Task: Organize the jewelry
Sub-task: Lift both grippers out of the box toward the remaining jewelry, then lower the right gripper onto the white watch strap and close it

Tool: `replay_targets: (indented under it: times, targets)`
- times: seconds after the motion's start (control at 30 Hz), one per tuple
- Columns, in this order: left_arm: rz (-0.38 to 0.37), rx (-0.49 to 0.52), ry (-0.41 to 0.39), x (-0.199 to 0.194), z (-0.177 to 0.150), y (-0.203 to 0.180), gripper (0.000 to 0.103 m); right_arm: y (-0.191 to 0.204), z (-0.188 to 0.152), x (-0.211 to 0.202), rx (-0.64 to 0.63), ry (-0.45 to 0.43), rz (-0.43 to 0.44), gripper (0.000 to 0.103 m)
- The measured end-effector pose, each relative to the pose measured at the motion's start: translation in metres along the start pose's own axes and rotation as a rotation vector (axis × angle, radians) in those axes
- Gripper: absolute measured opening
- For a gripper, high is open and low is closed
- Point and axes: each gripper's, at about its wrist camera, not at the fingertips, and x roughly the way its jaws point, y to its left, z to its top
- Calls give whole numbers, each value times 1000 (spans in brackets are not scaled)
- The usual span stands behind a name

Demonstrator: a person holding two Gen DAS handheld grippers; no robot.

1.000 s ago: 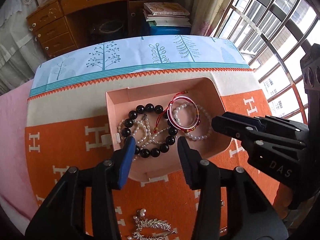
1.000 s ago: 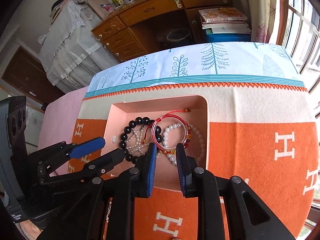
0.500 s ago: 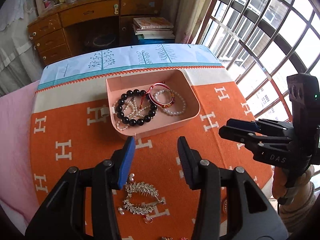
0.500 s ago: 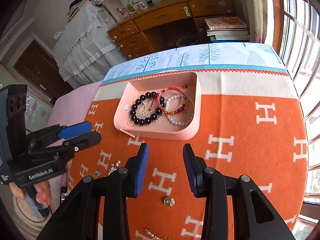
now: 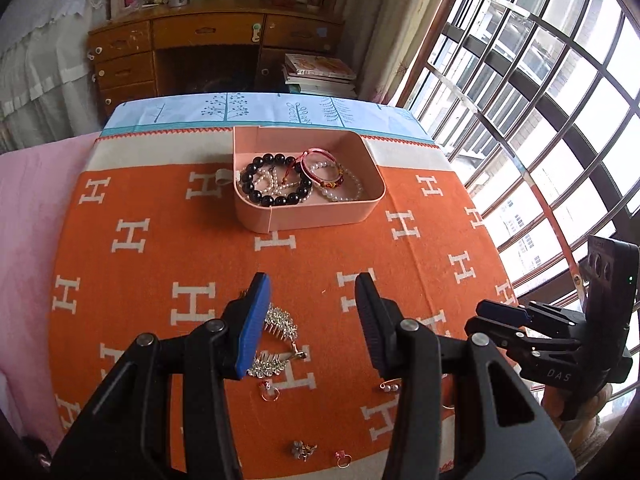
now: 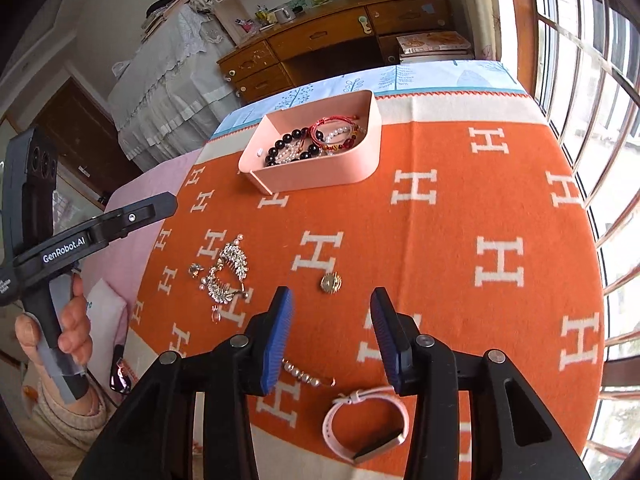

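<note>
Both claws hang spread and empty above the orange blanket: the left claw (image 5: 312,312) over the rhinestone hair comb (image 5: 276,340), the right claw (image 6: 330,334), whose jaws have just been opening with nothing between them, above bare cloth near a small gold pendant (image 6: 331,282).

Most of the jewelry already lies in the pink tray (image 5: 312,216), a shallow rounded rectangle of smooth plastic or card set toward the far side of the surface, its long axis running across the left wrist view. Inside it a ring of glossy black beads (image 5: 276,199) overlaps pearl strands, with a red cord bracelet (image 5: 316,164) just beside them. Still loose on the blanket are the glittering comb, curved and toothed, a short pearl pin (image 6: 306,376), a pink wristband (image 6: 366,426) lying flat near the front edge, and a few small rings and earrings too tiny to tell apart.

A woolly orange blanket (image 6: 500,200) patterned with white H letters covers the surface, and a pale blue cloth with printed trees shows at its far end. Beyond stand a wooden desk (image 5: 208,52) with drawers, a stack of books (image 5: 320,76), white lace-draped furniture at left and a barred window (image 5: 540,100) at right.
</note>
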Motion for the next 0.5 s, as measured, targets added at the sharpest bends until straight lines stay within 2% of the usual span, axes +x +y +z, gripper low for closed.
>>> replay_targets:
  times: [0.23,0.4,0.5]
  targets:
    - [53,-29,28,10,-38,5,41,1,-36,1,112,94,31,47]
    - [133,-2,31,21,-57,4,41,-5,-58,20,208,191,46,47]
    - [115,-13,59,28,-65,7,41,-15,-66,30,280,218,50,47]
